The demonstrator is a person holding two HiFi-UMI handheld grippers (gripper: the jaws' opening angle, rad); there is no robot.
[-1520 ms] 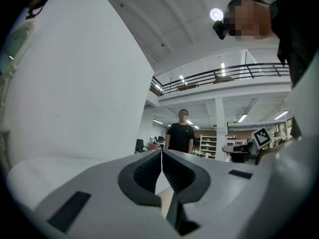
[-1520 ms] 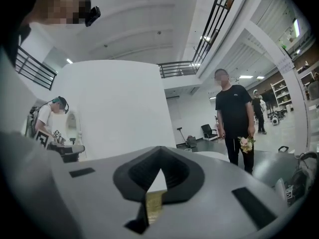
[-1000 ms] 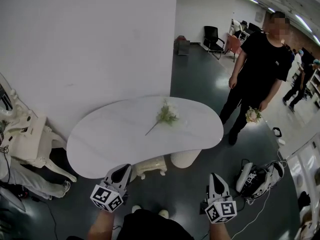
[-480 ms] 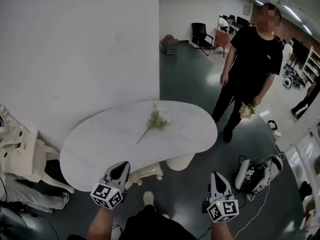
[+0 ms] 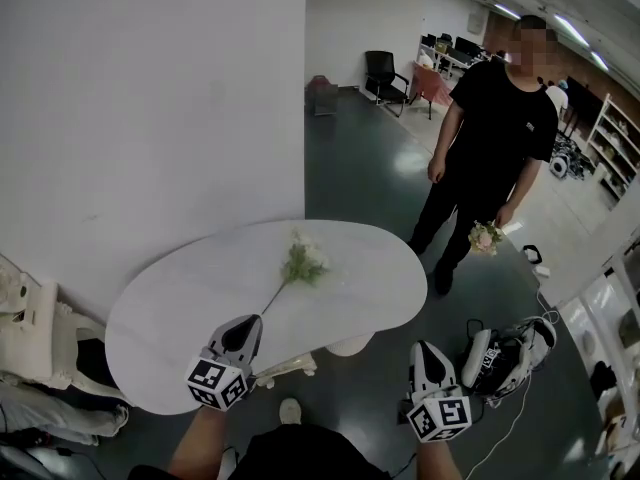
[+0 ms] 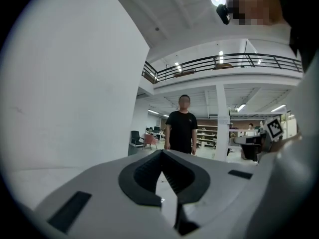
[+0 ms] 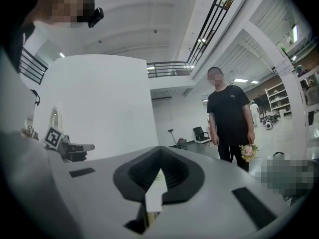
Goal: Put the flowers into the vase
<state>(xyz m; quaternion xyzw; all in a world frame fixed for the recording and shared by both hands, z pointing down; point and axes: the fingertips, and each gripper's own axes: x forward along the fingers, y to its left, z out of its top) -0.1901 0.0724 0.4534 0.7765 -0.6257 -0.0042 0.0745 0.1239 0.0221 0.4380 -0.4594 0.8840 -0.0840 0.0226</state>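
A white-flowered sprig with a long green stem (image 5: 303, 264) lies flat on the white oval table (image 5: 180, 298). My left gripper (image 5: 246, 324) is shut and empty, its tips over the table's near edge, short of the stem's end. In the left gripper view the jaws (image 6: 162, 152) meet at the tip. My right gripper (image 5: 424, 349) hangs over the floor to the right of the table, also shut and empty (image 7: 160, 148). A person in black (image 5: 490, 128) stands beyond the table and holds a small bouquet (image 5: 485, 236) low in one hand. No vase shows in any view.
A white wall (image 5: 150, 118) rises just behind the table. White ornate furniture (image 5: 30, 318) stands at the left. Bags and gear (image 5: 500, 353) lie on the dark floor at the right. A black chair (image 5: 380, 71) stands far back.
Both grippers and the camera have come forward towards the table. The left gripper's tips now overlap the table's near edge. The flower lies where it was, and both grippers stay shut.
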